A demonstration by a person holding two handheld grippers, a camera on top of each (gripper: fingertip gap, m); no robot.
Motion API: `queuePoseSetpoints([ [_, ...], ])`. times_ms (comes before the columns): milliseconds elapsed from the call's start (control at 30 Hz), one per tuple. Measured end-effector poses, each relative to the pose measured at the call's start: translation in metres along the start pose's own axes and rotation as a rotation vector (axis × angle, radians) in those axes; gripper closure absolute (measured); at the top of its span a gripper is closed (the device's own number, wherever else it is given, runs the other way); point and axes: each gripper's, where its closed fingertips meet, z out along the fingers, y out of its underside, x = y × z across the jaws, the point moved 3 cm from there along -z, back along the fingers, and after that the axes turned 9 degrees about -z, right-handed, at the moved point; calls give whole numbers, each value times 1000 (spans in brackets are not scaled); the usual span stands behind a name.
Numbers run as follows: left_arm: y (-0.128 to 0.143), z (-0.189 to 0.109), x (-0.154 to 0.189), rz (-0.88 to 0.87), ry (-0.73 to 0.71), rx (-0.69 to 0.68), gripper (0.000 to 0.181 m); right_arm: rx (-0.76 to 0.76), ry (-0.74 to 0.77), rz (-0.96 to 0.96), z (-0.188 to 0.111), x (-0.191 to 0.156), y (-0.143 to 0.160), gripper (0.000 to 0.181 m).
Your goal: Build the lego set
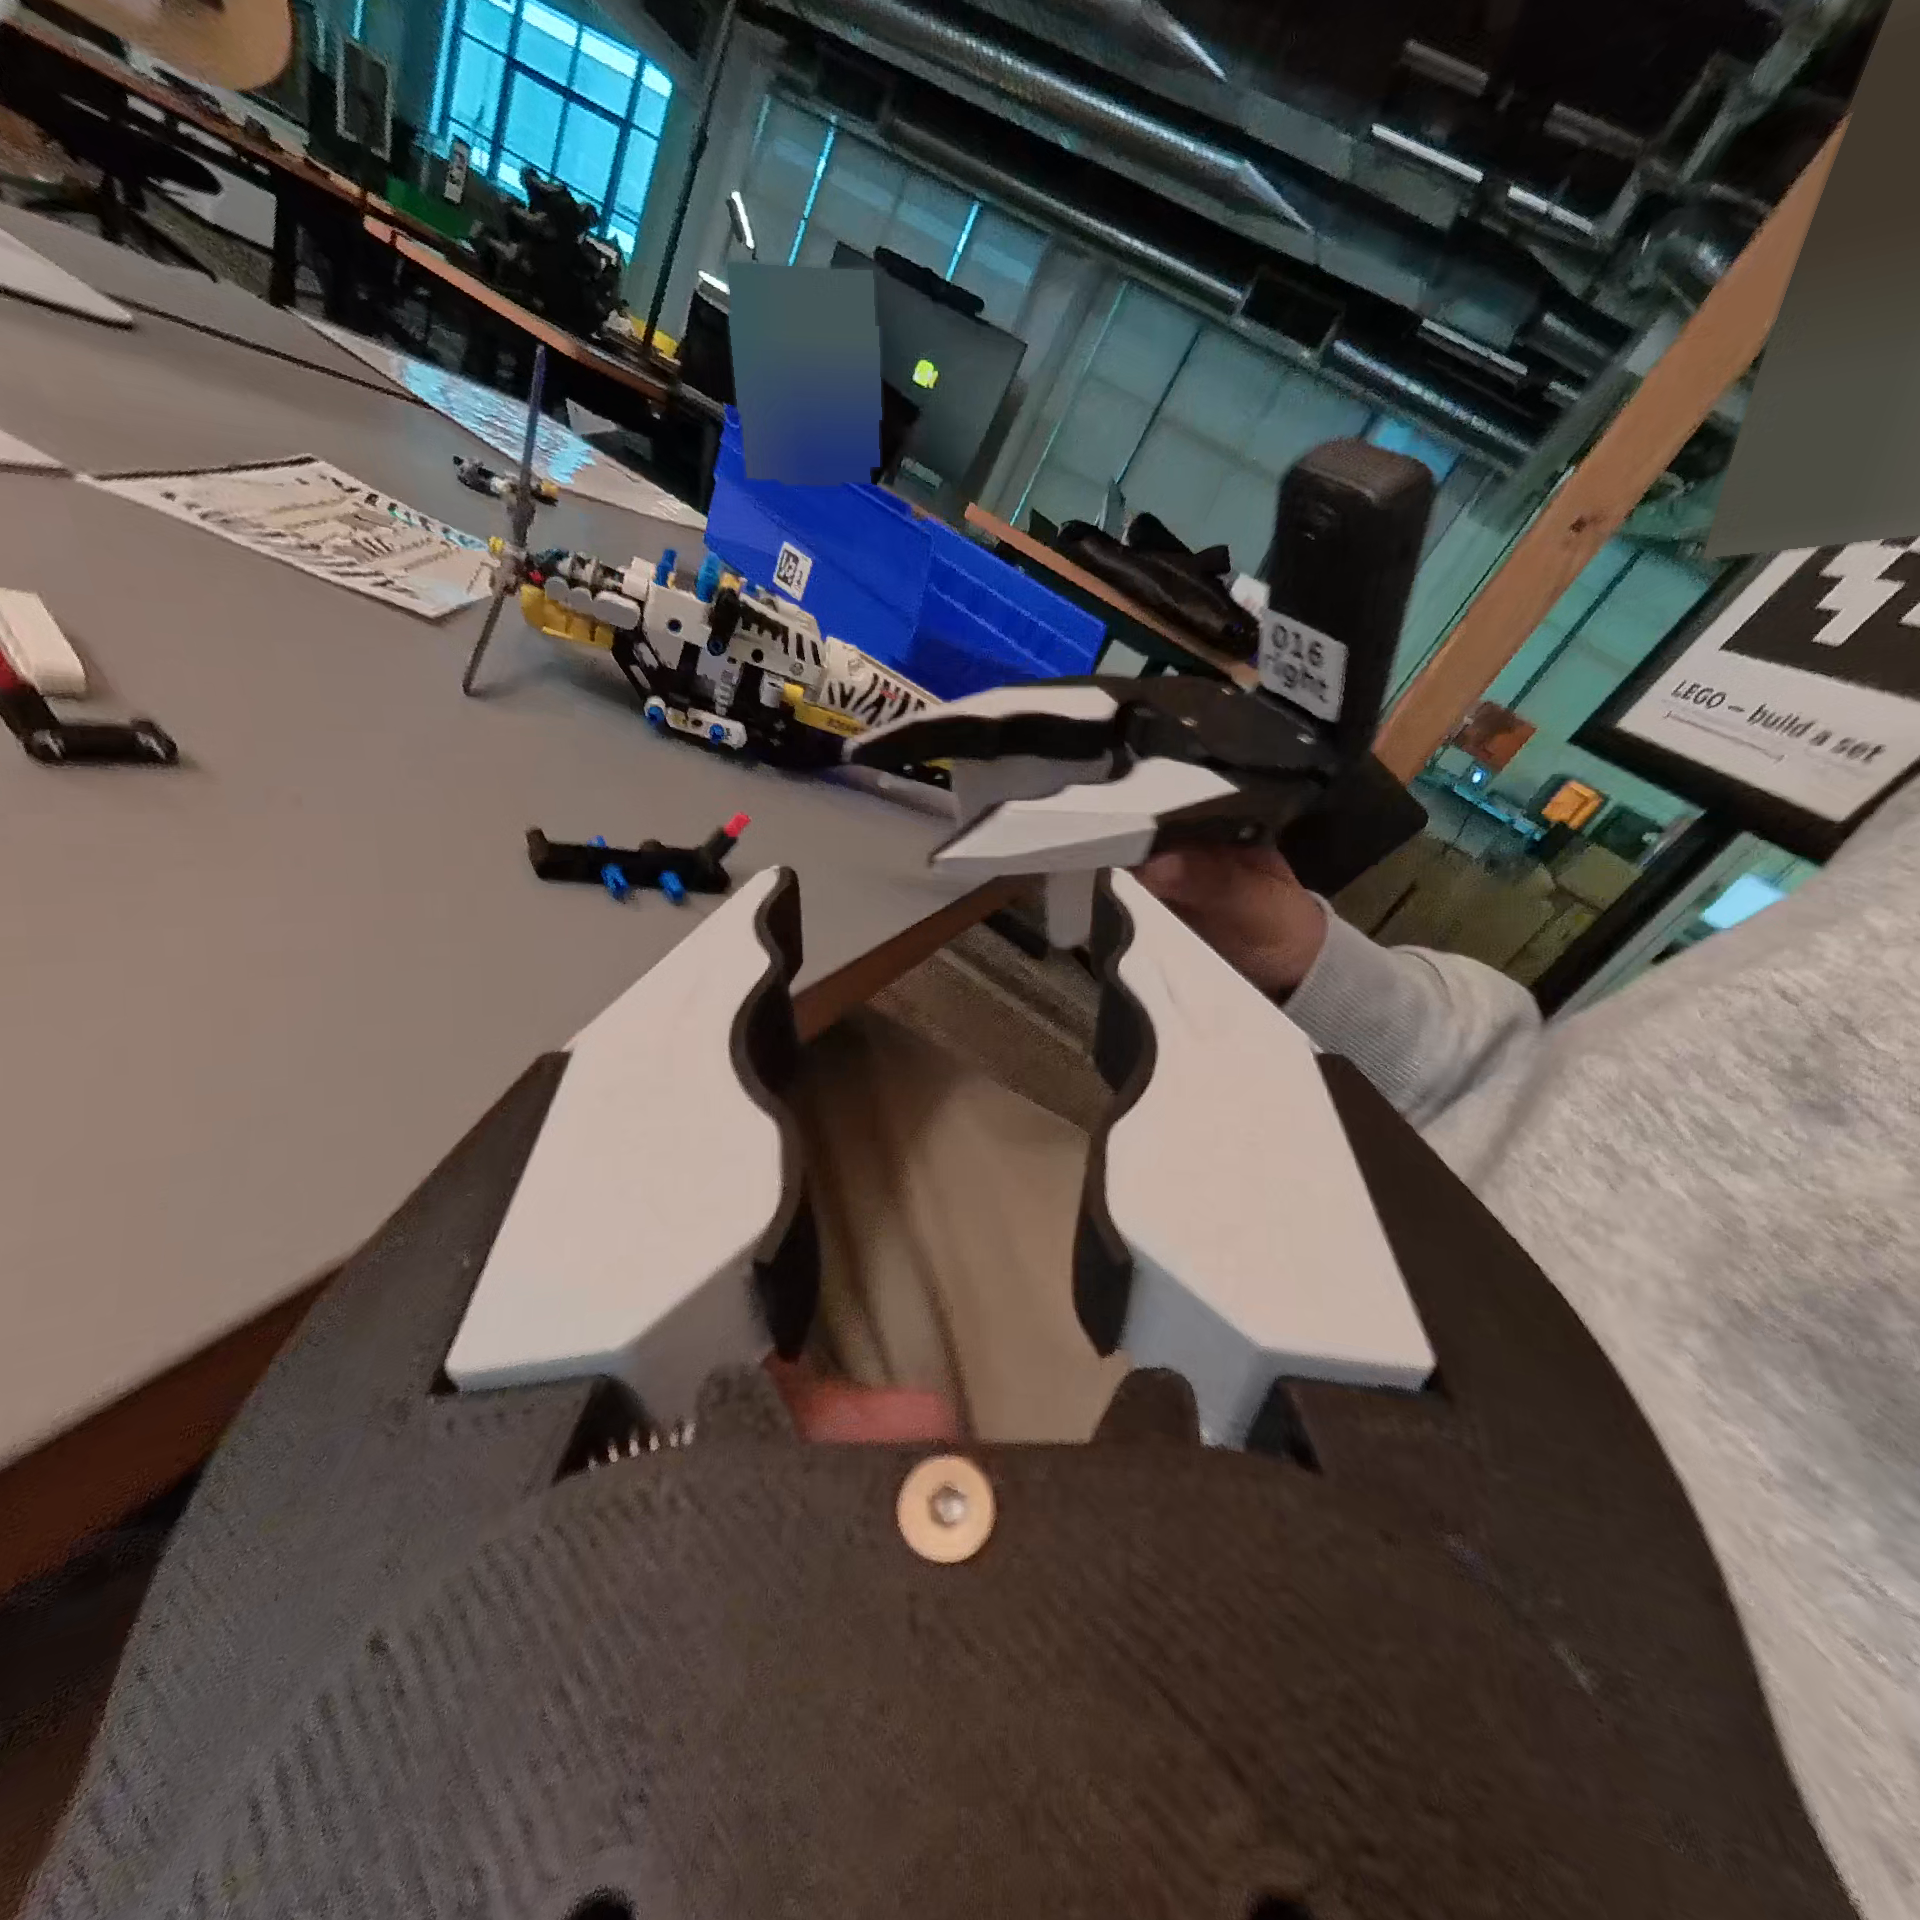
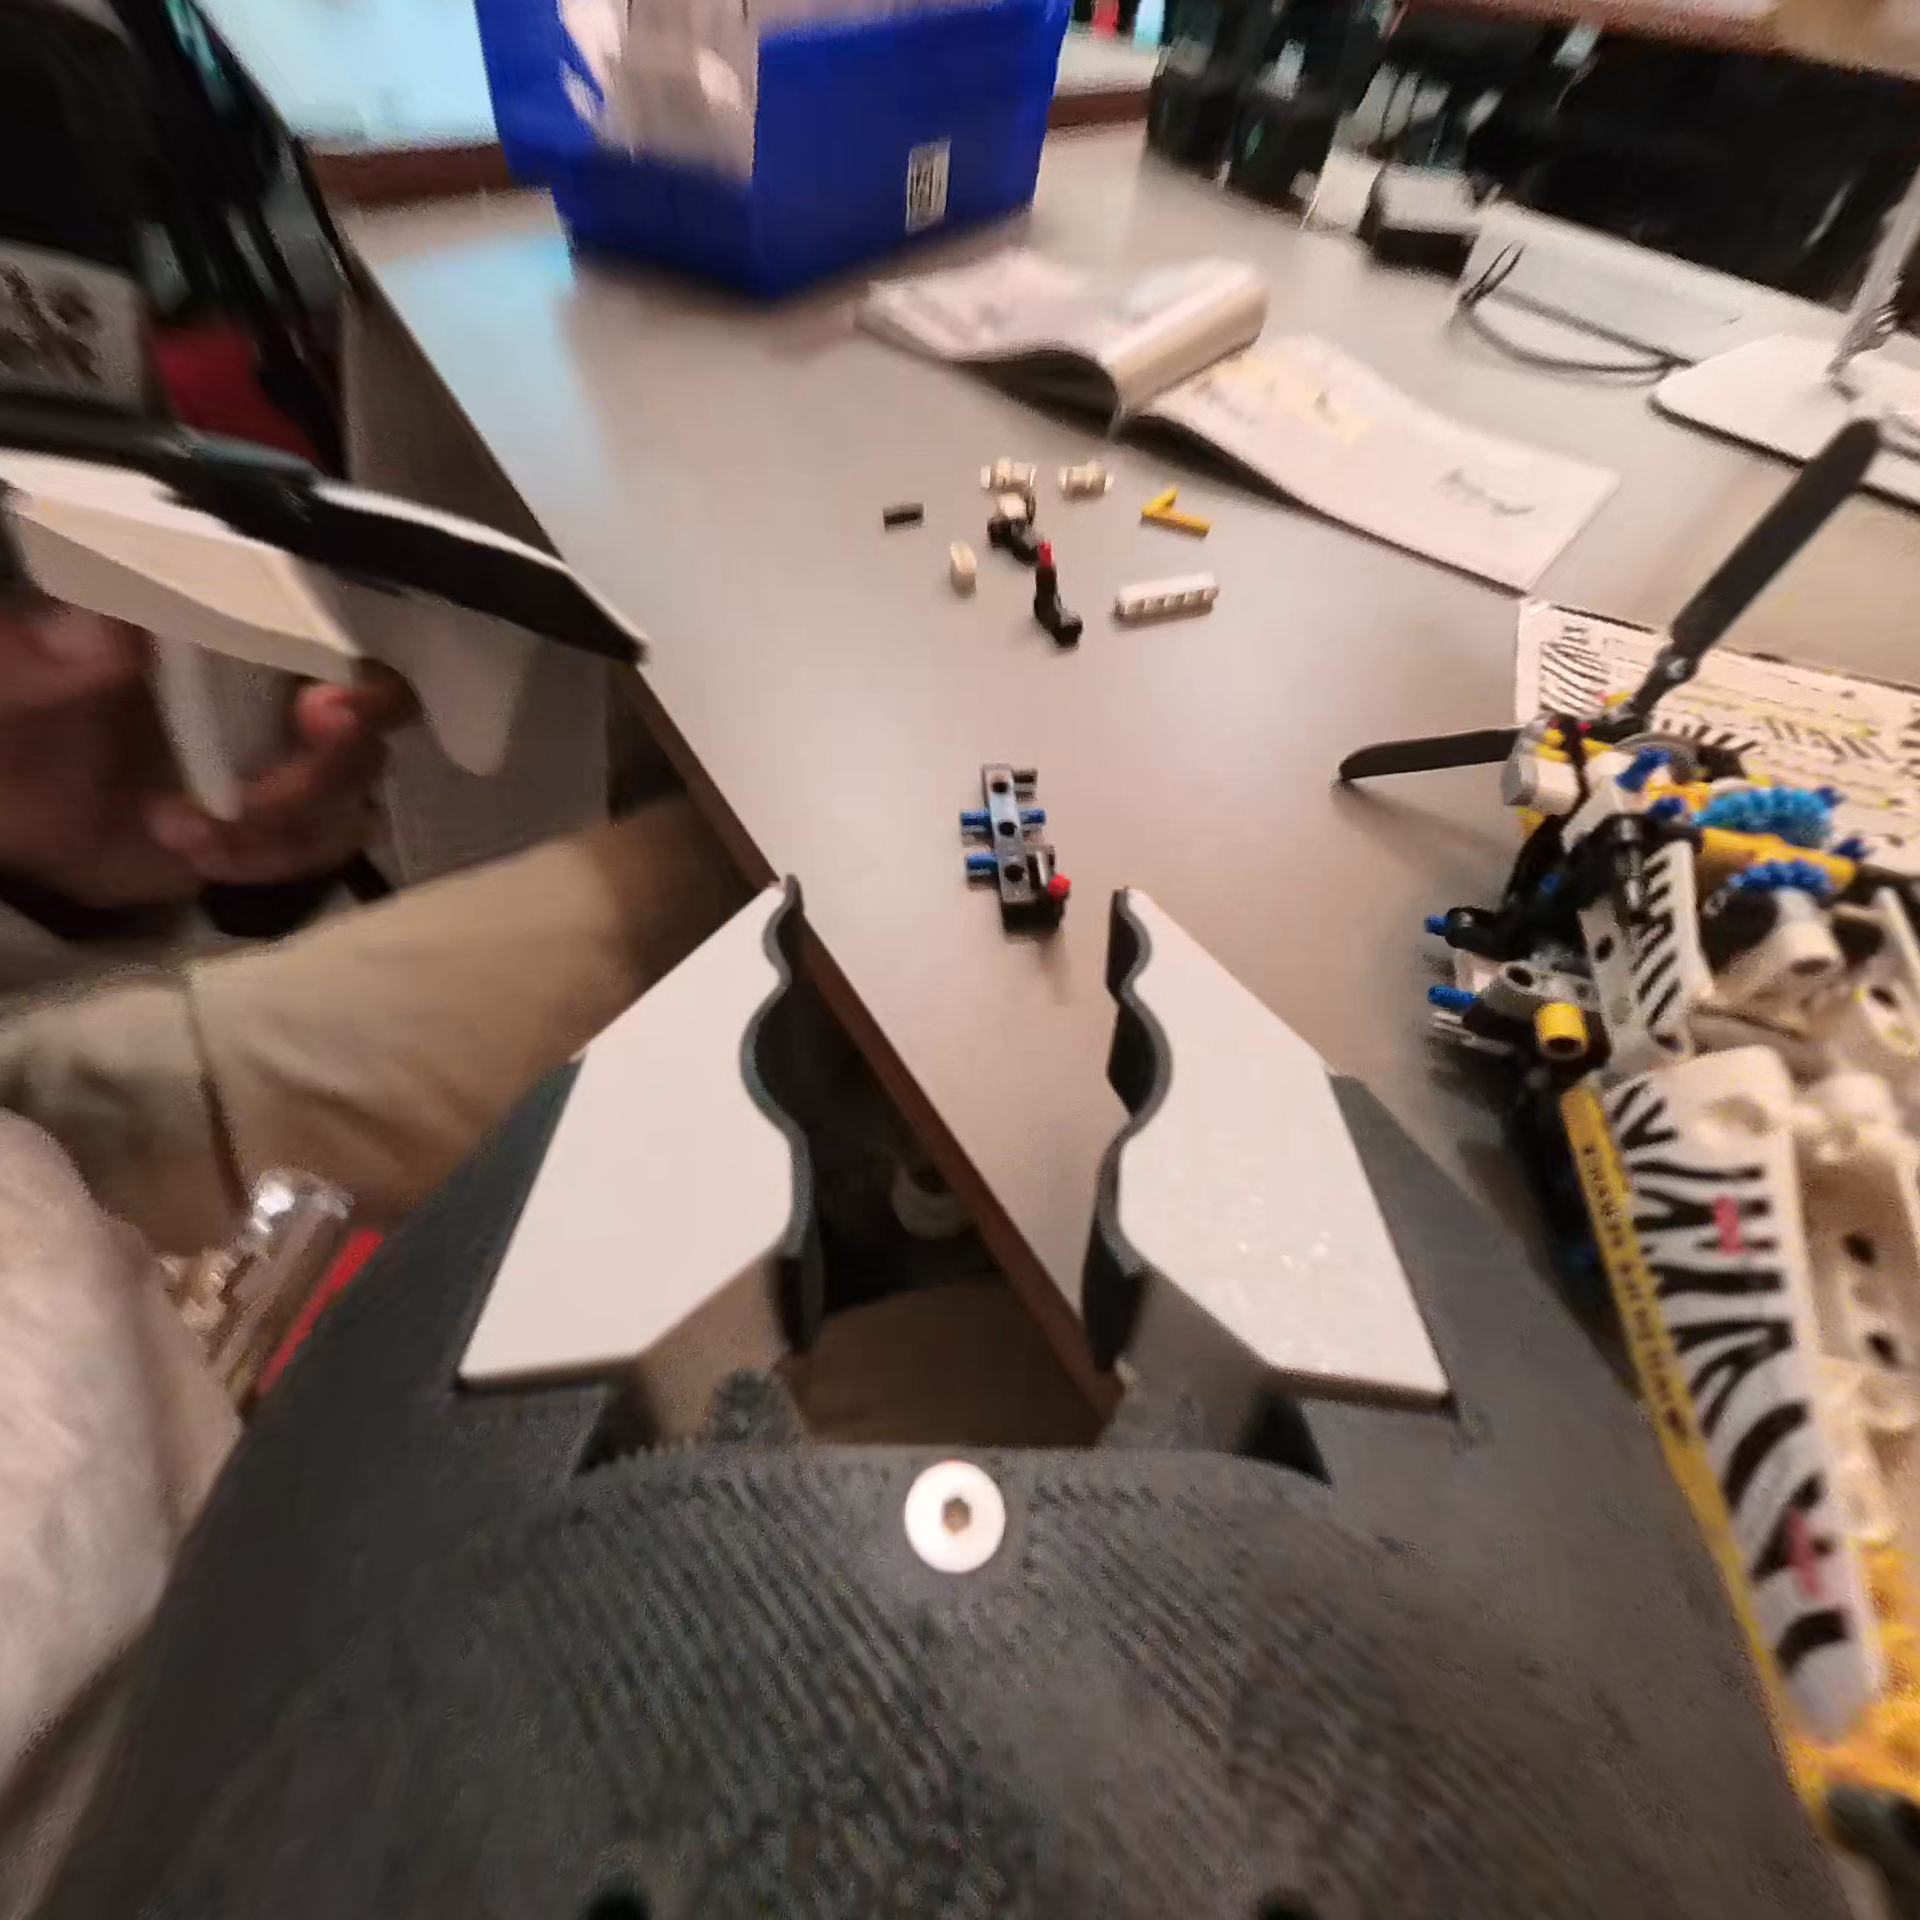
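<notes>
Right now your right gripper [image 2: 951,904] has its fingers apart with nothing between them, held above the near edge of the grey table [image 2: 779,675]. Just beyond the fingertips lies the small black beam assembly [image 2: 1010,847], flat on the table; in the right wrist view its long axis runs straight away from you, roughly in line with the fingers, with the red-tipped end [image 2: 1058,885] nearest the right finger and blue pins [image 2: 977,826] sticking out sideways. It touches neither finger.

Your left gripper [image 1: 945,894] also has its fingers spread and empty, hanging past the table edge over your lap. From there the same assembly [image 1: 634,857] sits to the left of the fingers, lying crosswise, red tip toward the right.

To the right of the assembly stands the zebra-striped helicopter model [image 2: 1662,1039], its tail boom [image 2: 1745,1382] reaching back along your right gripper and its rotor blade [image 2: 1756,551] slanting upward. Farther off lie loose pieces [image 2: 1049,540], an open instruction booklet [image 2: 1299,416] and a blue bin [image 2: 790,135].
</notes>
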Motion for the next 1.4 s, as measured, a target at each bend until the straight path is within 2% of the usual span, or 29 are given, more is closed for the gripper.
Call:
queuePoseSetpoints([
  [67,-4,7,-7,39,-27,-69,133,79,4,35,-10,-6,-3,131],
  [133,-5,15,-14,125,-75,-126,144,95,49,30,-17,-4,-3,139],
  [200,-7,21,-19,223,-128,-124,146,59,86,10,-18,-2,0,140],
  [267,-9,28,-20,294,-138,-98,164,24,111,-10,-15,-2,3,138],
  [333,-9,33,-21,281,-86,-64,181,33,152,-10,-11,0,2,133],
  [367,-8,36,-24,239,-57,-58,181,61,169,1,-10,2,-3,131],
  [400,-6,38,-27,197,-29,-60,181,107,185,18,-12,3,-14,140],
  [433,-5,39,-29,158,-1,-60,181,177,207,23,-18,5,-30,167],
  [467,-7,40,-28,132,27,-48,181,258,236,10,-27,9,-49,181],
  [533,-17,42,-28,135,31,2,181,347,356,-31,-40,30,-79,181],
  [633,-33,49,-30,216,-24,77,181,361,454,-54,-35,64,-98,181],
  [767,-36,64,-21,266,-37,145,181,523,279,274,-22,88,-112,181],
  [833,-32,69,-18,277,-53,137,181,527,261,324,-17,95,-112,181],
  [933,-34,66,-9,307,-35,116,181,461,239,254,-7,92,-118,181],
  [1067,-35,49,5,223,-40,152,181,469,182,157,-4,69,-129,181],
  [1233,-35,17,21,61,-120,200,181,504,137,152,-15,36,-137,181],
  [1400,-34,-5,39,124,-281,214,181,530,136,26,-39,14,-147,181],
])
